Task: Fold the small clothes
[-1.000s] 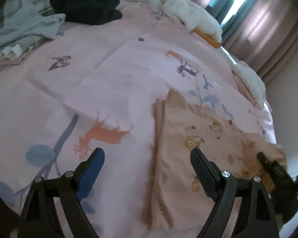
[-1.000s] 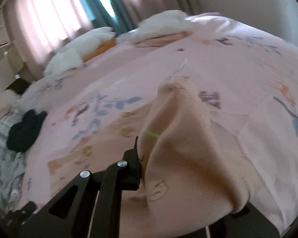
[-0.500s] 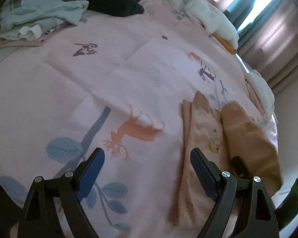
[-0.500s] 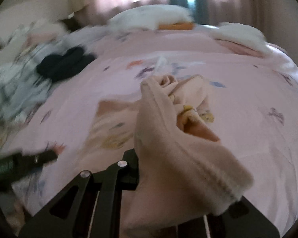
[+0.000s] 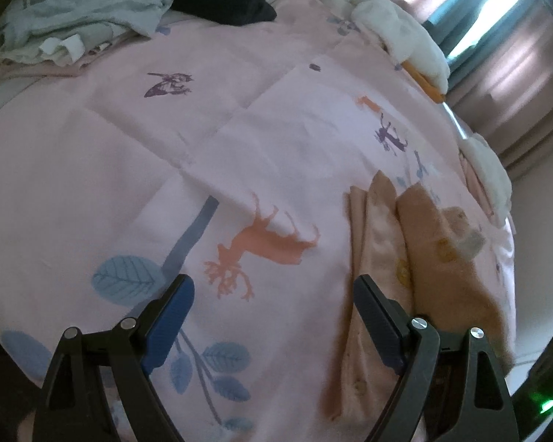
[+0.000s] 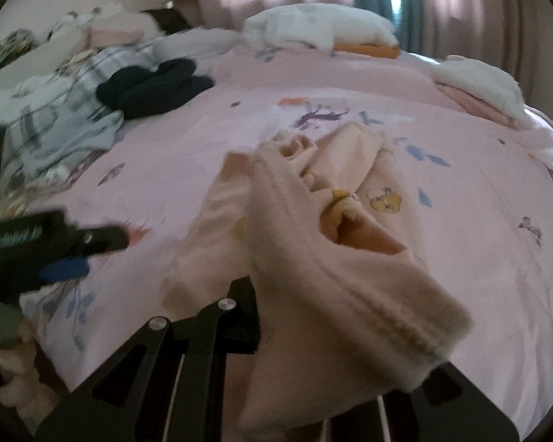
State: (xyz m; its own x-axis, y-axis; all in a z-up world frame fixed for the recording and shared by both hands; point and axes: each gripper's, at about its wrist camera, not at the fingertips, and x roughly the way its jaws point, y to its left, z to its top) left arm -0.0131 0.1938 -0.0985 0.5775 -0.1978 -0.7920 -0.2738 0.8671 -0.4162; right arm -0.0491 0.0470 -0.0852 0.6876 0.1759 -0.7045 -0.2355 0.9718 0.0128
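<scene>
Right wrist: fleecy peach garment (image 6: 335,258) bunched in jaws; ribbed hem.

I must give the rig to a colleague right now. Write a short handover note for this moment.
Left gripper: open, empty, over the pink bedsheet.
Right gripper: shut on the peach garment, holding one side lifted over the rest.
Done: the garment is partly folded lengthwise.
Left: lay the lifted side down, release, finish the fold. A heap of other clothes lies further up the bed.

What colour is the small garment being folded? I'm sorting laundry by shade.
Peach with small yellow cartoon prints; the garment shows best in the right wrist view.
</scene>
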